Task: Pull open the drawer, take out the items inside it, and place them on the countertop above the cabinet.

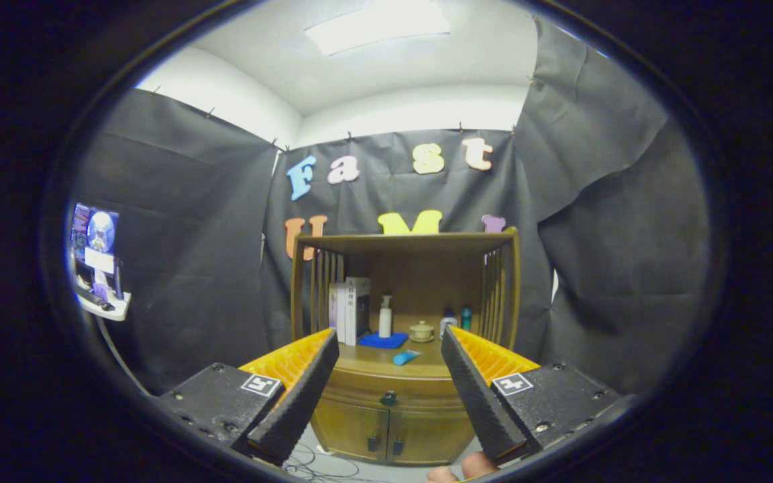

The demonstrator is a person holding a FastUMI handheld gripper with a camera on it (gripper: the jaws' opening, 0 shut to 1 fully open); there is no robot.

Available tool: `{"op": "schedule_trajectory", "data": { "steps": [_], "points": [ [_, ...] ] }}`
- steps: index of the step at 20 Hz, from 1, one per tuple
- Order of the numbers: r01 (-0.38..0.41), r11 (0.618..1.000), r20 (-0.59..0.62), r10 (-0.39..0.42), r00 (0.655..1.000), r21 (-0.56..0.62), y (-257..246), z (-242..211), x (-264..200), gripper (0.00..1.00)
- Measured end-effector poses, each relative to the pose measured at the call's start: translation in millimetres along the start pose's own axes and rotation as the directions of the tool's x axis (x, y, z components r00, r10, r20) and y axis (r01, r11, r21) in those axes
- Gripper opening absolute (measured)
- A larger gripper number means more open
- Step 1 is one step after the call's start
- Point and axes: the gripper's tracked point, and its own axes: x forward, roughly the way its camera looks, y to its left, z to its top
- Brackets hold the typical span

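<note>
The gripper [390,359] is held spread wide with nothing between its fingers, facing the wooden cabinet [396,429] from well back, probably so the whole front stays in sight. The drawer [390,389] sits flush under the countertop [386,362], its small dark knob [388,398] in the gap between the fingers, beyond them. On the countertop lie a blue tube [405,357], a blue cloth [383,341] with a pump bottle [385,317], a little lidded jar [421,331], books [353,310] and two small bottles [457,319]. Whether any came out of the drawer, I cannot tell.
</note>
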Motion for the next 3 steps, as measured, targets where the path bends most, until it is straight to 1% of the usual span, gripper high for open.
{"op": "schedule_trajectory", "data": {
  "steps": [3],
  "points": [
    [-0.017,1.0,-0.004,0.018,1.0,0.015,8.4,-1.6,-0.6,1.0]
  ]
}}
